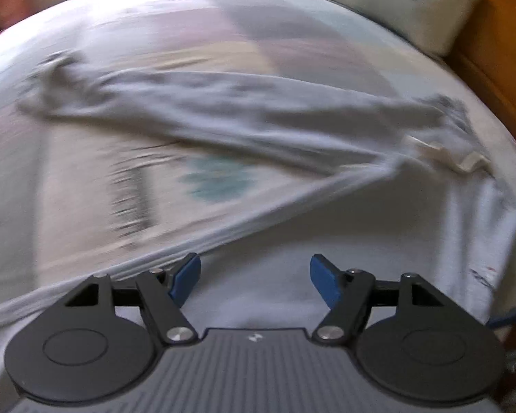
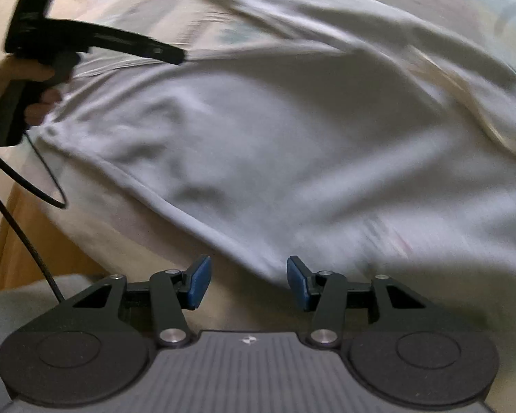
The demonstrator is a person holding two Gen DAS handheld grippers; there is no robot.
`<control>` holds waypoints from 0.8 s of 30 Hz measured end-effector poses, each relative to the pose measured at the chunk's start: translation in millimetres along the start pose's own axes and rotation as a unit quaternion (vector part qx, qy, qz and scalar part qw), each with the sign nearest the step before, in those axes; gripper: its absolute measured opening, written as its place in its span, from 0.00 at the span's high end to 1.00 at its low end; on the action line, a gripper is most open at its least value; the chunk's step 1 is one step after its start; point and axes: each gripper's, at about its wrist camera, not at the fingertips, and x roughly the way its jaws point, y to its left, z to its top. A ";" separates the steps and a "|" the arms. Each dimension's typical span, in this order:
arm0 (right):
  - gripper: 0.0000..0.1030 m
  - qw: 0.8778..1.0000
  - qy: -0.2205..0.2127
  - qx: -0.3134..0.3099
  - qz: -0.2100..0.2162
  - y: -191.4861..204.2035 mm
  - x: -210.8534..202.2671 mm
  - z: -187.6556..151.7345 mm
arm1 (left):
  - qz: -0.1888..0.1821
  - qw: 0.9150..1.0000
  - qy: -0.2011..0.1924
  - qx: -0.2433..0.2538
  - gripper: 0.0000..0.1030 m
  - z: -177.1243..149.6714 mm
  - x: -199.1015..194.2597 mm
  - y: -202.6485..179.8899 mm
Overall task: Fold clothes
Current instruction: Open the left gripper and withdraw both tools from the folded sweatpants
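A light grey long-sleeved top [image 1: 361, 227] lies spread on the bed, blurred by motion. One sleeve [image 1: 223, 103] stretches across the sheet, and a pale neck label [image 1: 433, 151] shows at the right. My left gripper [image 1: 254, 280] hovers over the top's body, open, with only cloth below its blue pads [image 1: 185, 278]. In the right wrist view the top's body [image 2: 292, 137] fills the frame. My right gripper [image 2: 248, 282] stands open above its lower hem corner, gripping nothing. A hand [image 2: 27, 79] holds the left tool's black body [image 2: 86, 39] at the upper left.
A patterned bed sheet [image 1: 189, 27] lies under the top. A pale pillow [image 1: 395, 3] rests at the far right by the wooden bed frame [image 1: 498, 69]. A black cable [image 2: 27, 241] hangs past the wooden bed edge [image 2: 7, 241]. Grey cloth [image 2: 17, 306] shows at the lower left.
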 end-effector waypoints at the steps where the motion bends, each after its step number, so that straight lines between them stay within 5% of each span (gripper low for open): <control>1: 0.47 0.999 0.000 0.031 -0.012 -14.8 -4.0 -8.8 | -0.011 1.000 0.006 0.014 0.31 3.6 4.1 -11.0; 6: 0.48 0.975 -0.031 0.208 -0.068 -96.5 -23.9 -45.6 | -0.071 0.995 0.043 0.057 0.31 15.8 22.3 -52.5; 14: 0.53 0.888 -0.164 0.429 -0.032 -187.3 -28.8 -94.2 | -0.105 0.990 0.083 0.052 0.32 13.6 47.1 -78.5; 20: 0.54 0.875 -0.195 0.439 -0.051 -189.3 -22.4 -86.1 | -0.106 0.988 0.098 0.062 0.31 11.1 55.9 -87.1; 24: 0.54 0.856 -0.208 0.467 -0.076 -182.3 -19.1 -84.5 | -0.105 0.987 0.104 0.067 0.32 10.0 59.7 -90.9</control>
